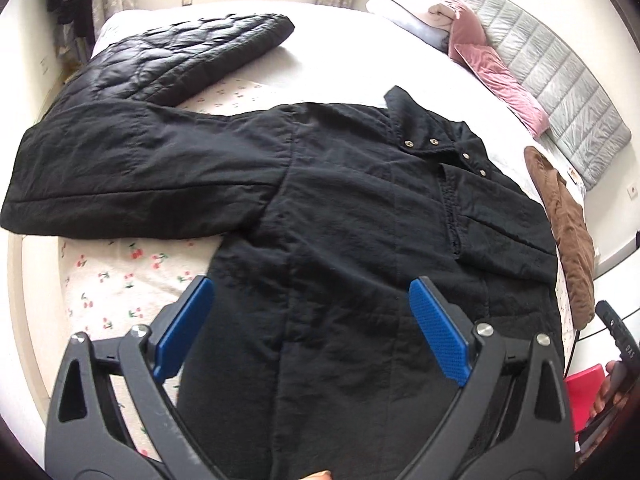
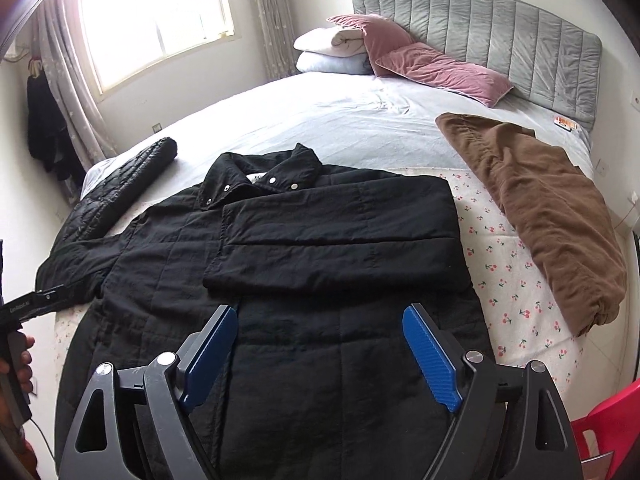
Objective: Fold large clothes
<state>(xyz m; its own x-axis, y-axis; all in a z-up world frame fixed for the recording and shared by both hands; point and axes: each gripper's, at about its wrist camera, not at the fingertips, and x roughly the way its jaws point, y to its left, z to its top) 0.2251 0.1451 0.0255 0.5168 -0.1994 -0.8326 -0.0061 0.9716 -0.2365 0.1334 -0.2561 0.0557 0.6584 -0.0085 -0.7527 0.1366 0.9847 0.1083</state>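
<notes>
So the black jacket [image 2: 280, 248] is a big padded thing in crinkly matte fabric with faint quilt lines, spread flat across the middle of the bed [image 2: 360, 120], collar toward the top of the frame with four shiny snaps showing. One sleeve is folded over the chest into a neat rectangle; the other sticks out to the left of the frame. Left gripper [image 1: 312, 320] and right gripper [image 2: 320, 344] both sit at the bottom of their views, blue ribbed fingers [image 2: 430, 356] spread wide with nothing between them, just hovering over the lower part of the jacket. Also on the bed: one glossy diamond-quilted black jacket [image 1: 180, 56] at upper left, one soft brown garment [image 2: 540, 216] on the right, two pink velvet pillows [image 2: 440, 68], and a cherry-print sheet [image 2: 516, 280].
</notes>
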